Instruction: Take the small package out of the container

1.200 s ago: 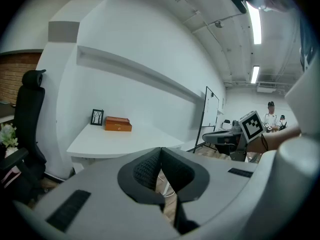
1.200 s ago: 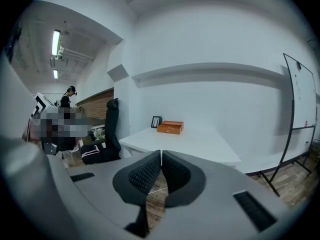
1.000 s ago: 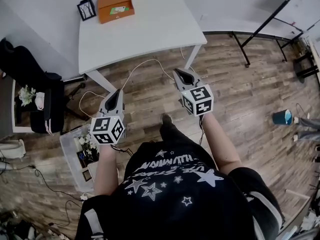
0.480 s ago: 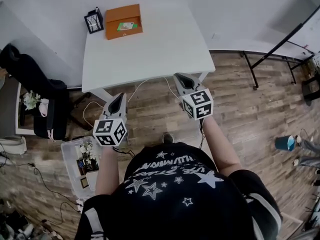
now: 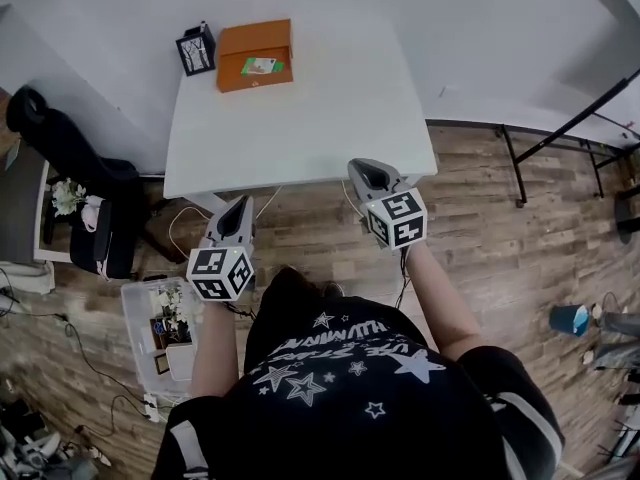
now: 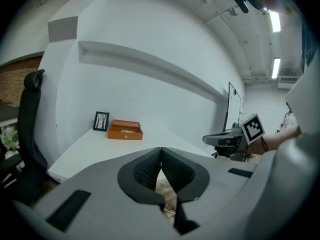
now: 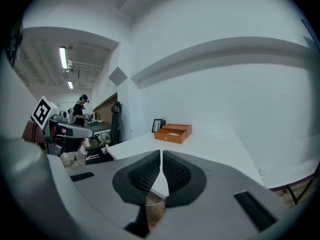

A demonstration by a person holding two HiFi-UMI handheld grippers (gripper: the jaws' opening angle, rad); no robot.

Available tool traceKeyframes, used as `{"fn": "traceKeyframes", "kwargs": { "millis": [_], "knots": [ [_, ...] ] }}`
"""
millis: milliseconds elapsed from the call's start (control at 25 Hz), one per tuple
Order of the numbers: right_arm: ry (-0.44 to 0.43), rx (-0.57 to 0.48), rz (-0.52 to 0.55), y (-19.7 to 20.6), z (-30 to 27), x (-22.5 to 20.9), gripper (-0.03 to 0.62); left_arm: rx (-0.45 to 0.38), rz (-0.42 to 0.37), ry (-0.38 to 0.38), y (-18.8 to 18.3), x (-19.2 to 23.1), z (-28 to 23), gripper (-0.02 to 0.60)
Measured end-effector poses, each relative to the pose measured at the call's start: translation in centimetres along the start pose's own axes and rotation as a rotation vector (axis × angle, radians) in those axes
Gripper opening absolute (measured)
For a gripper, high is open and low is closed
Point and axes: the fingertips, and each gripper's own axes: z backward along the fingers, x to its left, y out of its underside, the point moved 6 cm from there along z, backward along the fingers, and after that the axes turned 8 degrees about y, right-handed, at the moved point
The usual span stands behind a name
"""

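Left tool (image 5: 238, 208), right tool (image 5: 366, 172) neared table (image 5: 320, 118); container (image 5: 240, 46) lies crosswise.

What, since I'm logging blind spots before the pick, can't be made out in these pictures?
- Small package in the orange container: head view, too small to read its print.
- Container floor: both gripper views, the front wall hides it.
- Clear bin contents: head view, mostly too small to name.
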Motion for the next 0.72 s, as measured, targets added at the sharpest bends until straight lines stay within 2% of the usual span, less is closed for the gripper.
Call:
{"fn": "traceKeyframes", "kwargs": {
  "millis": [200, 400, 720],
  "knots": [
    [0.005, 0.008, -0.016, -0.4, -2.8, -1.2, 0.046, 0.01, -0.005, 0.001, -0.9, 2.3, -2.3, 0.018],
    [0.011, 0.039, 0.014, -0.9, -6.5, -2.2, 0.046, 0.01, -0.003, 0.027, -2.2, 6.0, -6.3, 0.018],
    [0.035, 0.062, 0.017, -3.7, -15.3, -5.3, 0.046, 0.018, -0.003, 0.054, -5.8, 12.9, -14.2, 0.019]
  ]
}}
